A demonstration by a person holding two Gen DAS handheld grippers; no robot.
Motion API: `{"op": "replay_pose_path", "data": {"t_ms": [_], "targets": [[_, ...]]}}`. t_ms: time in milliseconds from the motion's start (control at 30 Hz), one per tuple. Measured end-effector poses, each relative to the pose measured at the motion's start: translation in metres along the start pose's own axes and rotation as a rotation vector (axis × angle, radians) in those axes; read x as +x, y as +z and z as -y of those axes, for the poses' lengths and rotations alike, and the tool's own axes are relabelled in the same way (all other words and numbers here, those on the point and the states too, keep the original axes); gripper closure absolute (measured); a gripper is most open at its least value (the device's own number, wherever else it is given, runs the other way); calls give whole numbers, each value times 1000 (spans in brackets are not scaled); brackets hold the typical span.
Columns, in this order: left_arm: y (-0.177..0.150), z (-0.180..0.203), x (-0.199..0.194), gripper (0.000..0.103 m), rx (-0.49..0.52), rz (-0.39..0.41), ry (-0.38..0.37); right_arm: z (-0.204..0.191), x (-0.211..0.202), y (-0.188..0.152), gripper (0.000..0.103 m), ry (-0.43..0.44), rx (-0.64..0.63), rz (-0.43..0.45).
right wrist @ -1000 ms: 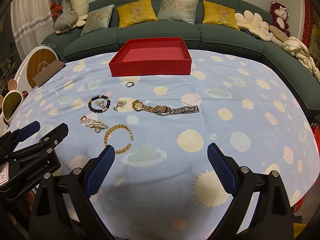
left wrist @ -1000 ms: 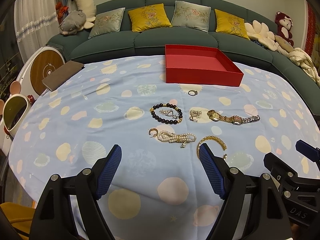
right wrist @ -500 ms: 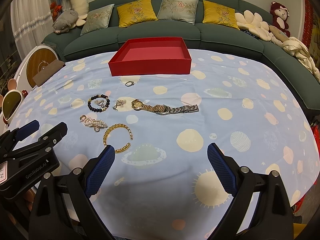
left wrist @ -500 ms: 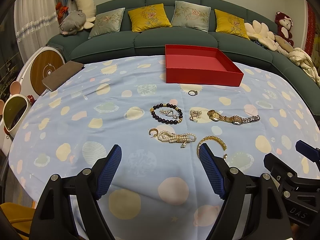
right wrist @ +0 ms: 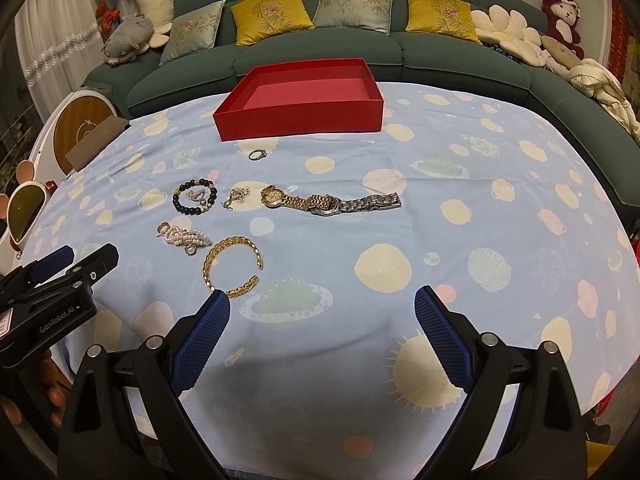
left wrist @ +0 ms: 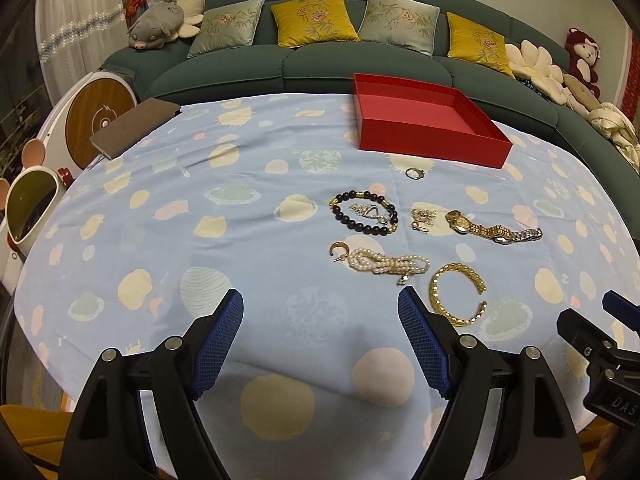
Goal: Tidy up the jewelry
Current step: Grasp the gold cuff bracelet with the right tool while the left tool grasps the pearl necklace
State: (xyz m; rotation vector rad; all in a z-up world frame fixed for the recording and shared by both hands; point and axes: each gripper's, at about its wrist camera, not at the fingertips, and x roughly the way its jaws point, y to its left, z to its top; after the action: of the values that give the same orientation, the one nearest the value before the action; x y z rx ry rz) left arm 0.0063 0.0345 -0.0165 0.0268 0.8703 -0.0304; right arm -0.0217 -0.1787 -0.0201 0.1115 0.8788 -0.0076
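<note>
Jewelry (left wrist: 400, 236) on tablecloth just ahead of L tool (left wrist: 320, 320) & R tool (right wrist: 322, 316), both spread wide, empty.

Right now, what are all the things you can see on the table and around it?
box: 1, red, empty, far side of the table.
ring: 1, silver, just in front of the box.
bead bracelet: 1, dark with gold beads, a small silvery piece inside its loop.
chain: 1, gold, bunched, between bead bracelet and watches.
watches: 2, one gold, one silver, lying end to end.
pearl strand: 1, white, beside a small gold hoop.
bangle: 1, gold, open, nearest the tools.
tablecloth: 1, light blue with planets.
cushions: 4, two yellow, two grey, on the green sofa.
soft toys: several, at both sofa ends.
left tool: open, empty.
right tool: open, empty.
</note>
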Motion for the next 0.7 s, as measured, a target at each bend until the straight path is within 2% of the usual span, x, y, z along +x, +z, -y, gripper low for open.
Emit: {"op": "replay_pose_path", "data": {"t_ms": [233,400,533,600,700], "targets": [[-1,-23,9,26,-32,-8,21,-17,17,-4,12,51,-57,-15],[-1,-30,14,26,-46,-24,9,-39,41,-6,12,78,-111,-42],[1,-35,18,26,-65,-42,6,-52,57,-5,16,94,-145,-55],[2,-38,20,26,-74,-45,8,-58,66,-3,21,96,-158,-72],[2,-41,21,26,-82,-46,4,-63,76,-2,21,101,-166,-79]]}}
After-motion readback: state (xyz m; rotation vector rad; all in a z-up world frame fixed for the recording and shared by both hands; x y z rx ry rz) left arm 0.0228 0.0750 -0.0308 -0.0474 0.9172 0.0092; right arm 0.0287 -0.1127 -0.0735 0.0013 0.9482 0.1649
